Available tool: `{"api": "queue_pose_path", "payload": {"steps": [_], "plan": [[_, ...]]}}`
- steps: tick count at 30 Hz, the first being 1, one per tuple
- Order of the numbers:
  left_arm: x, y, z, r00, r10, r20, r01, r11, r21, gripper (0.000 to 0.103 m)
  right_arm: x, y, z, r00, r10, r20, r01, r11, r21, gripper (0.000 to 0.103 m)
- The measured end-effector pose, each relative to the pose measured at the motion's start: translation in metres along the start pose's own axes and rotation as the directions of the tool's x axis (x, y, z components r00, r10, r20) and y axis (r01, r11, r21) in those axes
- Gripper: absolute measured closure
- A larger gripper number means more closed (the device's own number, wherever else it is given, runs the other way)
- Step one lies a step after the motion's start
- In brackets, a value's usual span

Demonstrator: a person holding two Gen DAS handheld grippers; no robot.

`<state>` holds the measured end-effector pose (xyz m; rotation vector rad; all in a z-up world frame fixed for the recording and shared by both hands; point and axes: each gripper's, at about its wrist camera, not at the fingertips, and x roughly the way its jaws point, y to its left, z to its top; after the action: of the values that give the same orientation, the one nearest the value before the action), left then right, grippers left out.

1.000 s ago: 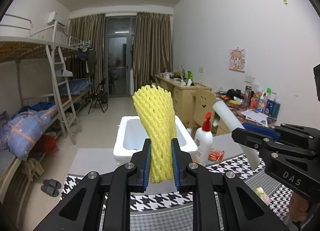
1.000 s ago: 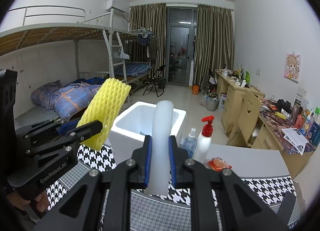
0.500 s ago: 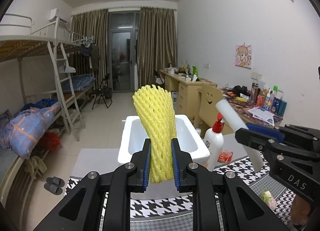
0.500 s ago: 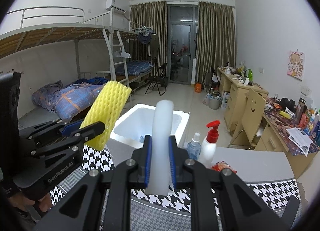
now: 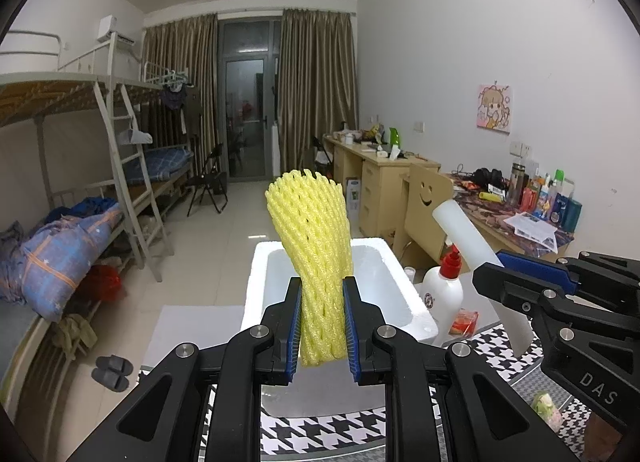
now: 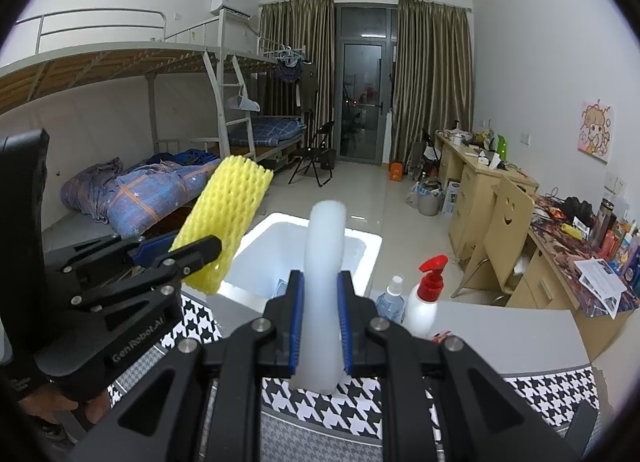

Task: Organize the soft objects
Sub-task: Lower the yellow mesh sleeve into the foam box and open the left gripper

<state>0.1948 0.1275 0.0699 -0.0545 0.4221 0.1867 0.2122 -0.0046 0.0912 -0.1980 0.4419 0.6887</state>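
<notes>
Since the earlier frames, both grippers are carried nearer the white foam box (image 5: 404,294), which is now seen larger and lower in each view, while both grips are kept unchanged.

In the left wrist view, the yellow foam net (image 5: 314,258) is pinched at its lower part by the left gripper (image 5: 322,328), blue pads pressed against both sides, and is held upright at frame centre, in front of the box. At the right of the frame, the white foam tube (image 5: 476,258) is seen clamped in the right gripper (image 5: 520,290), tilted toward the upper left. A white bottle with a red pump (image 5: 442,294) is seen between box and tube.

In the right wrist view, the net (image 6: 226,221) is shown at centre left, slanted to the upper right, clamped in the left gripper (image 6: 176,254). At centre, the tube (image 6: 322,286) is squeezed between the pads of the right gripper (image 6: 320,326), in front of the box (image 6: 256,236). The houndstooth cloth (image 6: 540,386) is spread beneath, at the bottom of the frame.
</notes>
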Motion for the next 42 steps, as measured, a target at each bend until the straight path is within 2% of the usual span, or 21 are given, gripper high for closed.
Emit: {"api": "queue_pose_path", "payload": {"steps": [18,42], "plan": [[0.031,0.005,0.004,0.999,0.017,-0.039,-0.017,1.0,0.007,0.083,0.035,-0.001,0.013,0.999,-0.017,-0.043,0.017,1.0,0.0,0.084],[0.081,0.014,0.005,0.993,-0.011,-0.121,0.013,1.0,0.011,0.082,0.062,-0.011,0.015,0.994,-0.033,-0.102,0.037,0.999,0.032,0.084]]}}
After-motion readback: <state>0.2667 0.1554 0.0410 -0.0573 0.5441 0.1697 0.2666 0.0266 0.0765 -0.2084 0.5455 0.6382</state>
